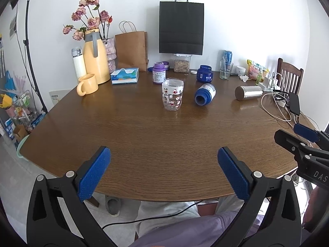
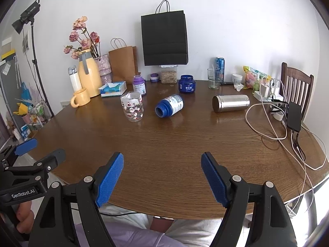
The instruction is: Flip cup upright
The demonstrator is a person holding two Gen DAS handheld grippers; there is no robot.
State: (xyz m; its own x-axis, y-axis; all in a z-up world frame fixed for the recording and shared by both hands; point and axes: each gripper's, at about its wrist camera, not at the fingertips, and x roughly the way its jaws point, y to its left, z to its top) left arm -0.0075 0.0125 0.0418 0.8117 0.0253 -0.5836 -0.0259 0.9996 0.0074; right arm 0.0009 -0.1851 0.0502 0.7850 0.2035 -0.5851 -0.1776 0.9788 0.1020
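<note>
A clear glass cup (image 1: 172,95) with red cartoon prints stands on the wooden table (image 1: 164,144), its wider end down and a white band at the top; it also shows in the right wrist view (image 2: 133,106). A steel cup (image 1: 248,92) lies on its side at the right, also seen in the right wrist view (image 2: 230,103). My left gripper (image 1: 164,173) is open and empty above the near table edge. My right gripper (image 2: 162,178) is open and empty, also near the front edge. Both are far from the cups.
A blue bottle (image 2: 169,105) lies on its side next to the glass cup. A yellow mug (image 1: 87,84), yellow jug, tissue box (image 1: 125,75), purple bottle (image 1: 159,73), blue jar (image 1: 204,73), paper bags and a glass stand at the back. Cables and a power bank (image 2: 294,116) lie at the right.
</note>
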